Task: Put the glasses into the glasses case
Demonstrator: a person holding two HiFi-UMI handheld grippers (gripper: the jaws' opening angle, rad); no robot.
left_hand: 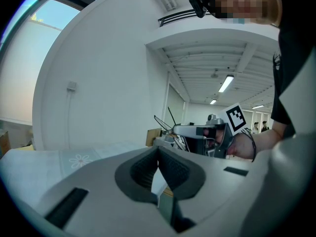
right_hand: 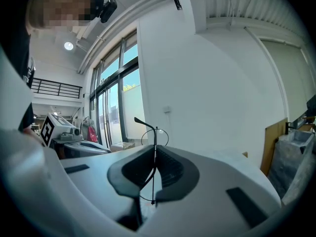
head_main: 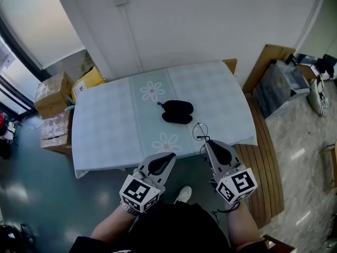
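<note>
Left gripper [head_main: 169,157], right gripper [head_main: 208,143]: both closed.

The counter [head_main: 105,120] ahead of both tongs wore a pale blue-green checked cloth, with white daisies [head_main: 152,91] down its middle strip. Beyond the tips lay the black glasses case [head_main: 177,112]. The glasses [head_main: 200,131] at the right tongs [head_main: 206,141] were thin black wire. The right tongs and the left tongs [head_main: 171,156] were grey with black inner faces, and each marker cube [head_main: 138,193] was white with black squares. Far to the left of the left tongs stood brown cardboard boxes [head_main: 52,96] and a yellow box [head_main: 88,80].
</note>
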